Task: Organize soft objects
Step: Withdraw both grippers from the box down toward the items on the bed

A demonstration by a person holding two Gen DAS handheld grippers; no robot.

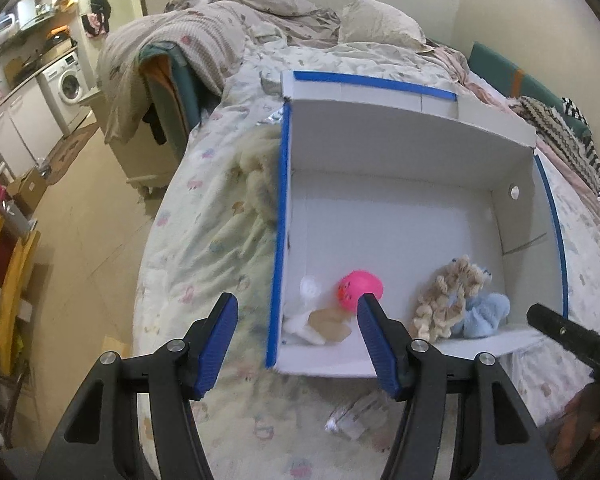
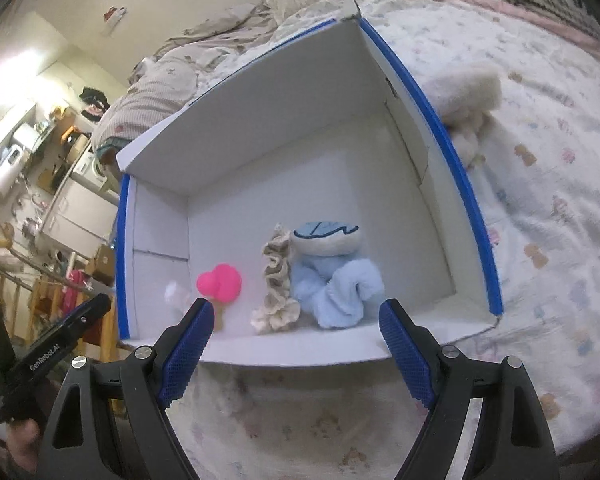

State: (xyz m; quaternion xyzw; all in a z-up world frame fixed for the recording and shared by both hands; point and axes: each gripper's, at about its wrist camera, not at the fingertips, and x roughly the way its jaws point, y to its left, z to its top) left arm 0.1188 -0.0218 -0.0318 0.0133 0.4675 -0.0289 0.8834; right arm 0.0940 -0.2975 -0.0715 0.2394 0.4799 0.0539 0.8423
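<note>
Bedding spreads under your white box [image 2: 260,120], which already holds the pink ball [image 2: 219,283], a beige scrunchie [image 2: 276,280] and the blue plush [image 2: 332,276]. Both the left gripper [image 1: 296,344] and right gripper [image 2: 296,344] hang wide open, holding nothing. One cream plush [image 2: 470,92] lies outside at two o'clock, touching the box wall. It looks light and squashy; pinch its thick middle.

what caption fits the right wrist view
Open right claw facing a white box holding a pink ball, beige scrunchie and blue plush.
</note>
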